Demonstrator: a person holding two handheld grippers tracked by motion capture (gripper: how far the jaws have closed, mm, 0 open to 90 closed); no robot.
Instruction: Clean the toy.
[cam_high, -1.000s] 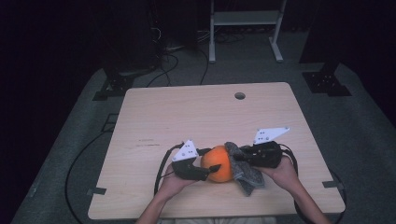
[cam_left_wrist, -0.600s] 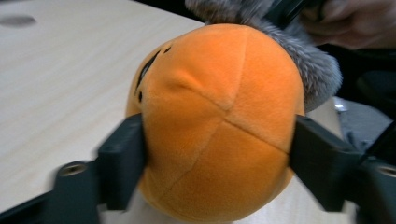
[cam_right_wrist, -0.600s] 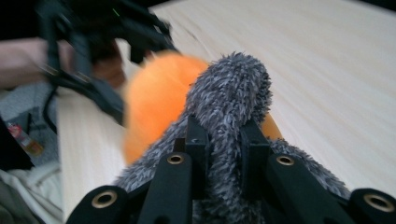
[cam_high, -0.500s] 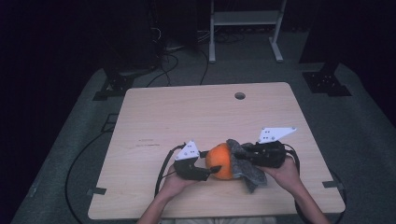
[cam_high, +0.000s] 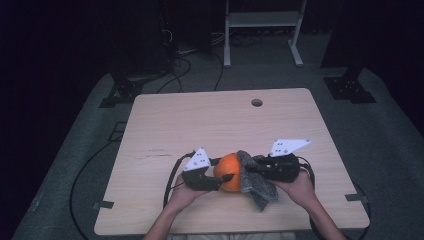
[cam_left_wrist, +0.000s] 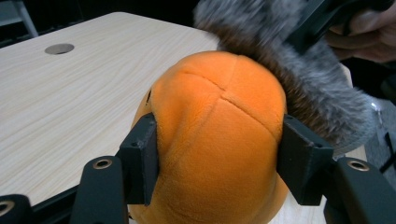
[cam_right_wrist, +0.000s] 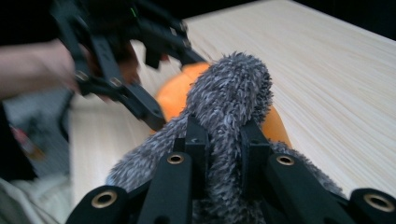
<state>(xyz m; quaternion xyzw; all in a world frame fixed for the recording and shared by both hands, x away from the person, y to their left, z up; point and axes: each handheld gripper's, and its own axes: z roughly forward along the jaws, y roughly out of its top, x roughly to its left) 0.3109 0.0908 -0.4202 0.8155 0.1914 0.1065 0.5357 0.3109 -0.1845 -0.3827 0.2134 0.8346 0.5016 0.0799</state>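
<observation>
High view: near the front edge of the worktop (cam_high: 200, 125), the left hand-held gripper (cam_high: 222, 181) and right hand-held gripper (cam_high: 248, 170) meet at an orange plush ball (cam_high: 230, 171) draped by grey furry cloth (cam_high: 255, 185).
Left gripper view: jaws, just closing, clamp the ball's sides.
Right gripper view: jaws pinch a cloth fold.

The round plush ball (cam_left_wrist: 219, 140) is bright orange with darker stitched seams. The shaggy fabric cloth (cam_right_wrist: 229, 102) is mottled grey (flecked with white). The wooden table (cam_high: 200, 125) is pale beige with fine grain, and the gripper jaws are matte black.
</observation>
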